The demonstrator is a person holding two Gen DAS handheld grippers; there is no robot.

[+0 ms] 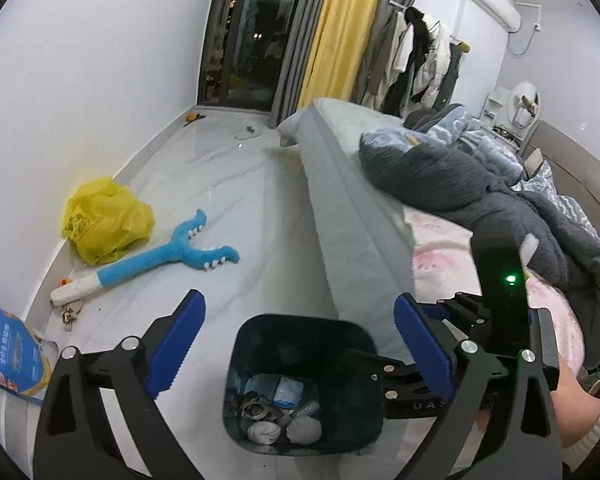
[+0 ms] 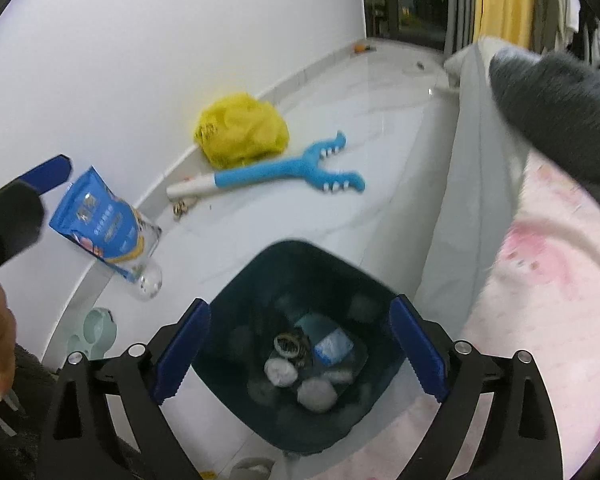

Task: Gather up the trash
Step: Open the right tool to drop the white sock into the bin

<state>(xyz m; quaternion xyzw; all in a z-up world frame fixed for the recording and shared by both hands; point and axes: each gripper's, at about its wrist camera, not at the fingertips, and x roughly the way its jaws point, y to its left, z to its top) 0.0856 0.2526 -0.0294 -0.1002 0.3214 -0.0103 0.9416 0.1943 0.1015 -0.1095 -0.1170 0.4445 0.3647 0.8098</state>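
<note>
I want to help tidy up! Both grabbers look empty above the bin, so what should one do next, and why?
Probably swing the left gripper toward the yellow plastic bag by the wall. Both grippers hang open and empty over the dark bin, which already holds crumpled scraps, and the bag looks like the nearest loose trash on the floor.

The bin [image 2: 300, 344] stands on the floor [image 2: 372, 128] just beside the bed [image 2: 540, 280], wads of trash [image 2: 316, 392] inside it. Left of the bin, a pouch [image 2: 100, 224] leans by the wall. Beyond it lies a toy [image 2: 276, 176], with a plastic bag [image 2: 240, 132] behind it against the wall. On the bed, a blanket [image 1: 480, 184].
</note>
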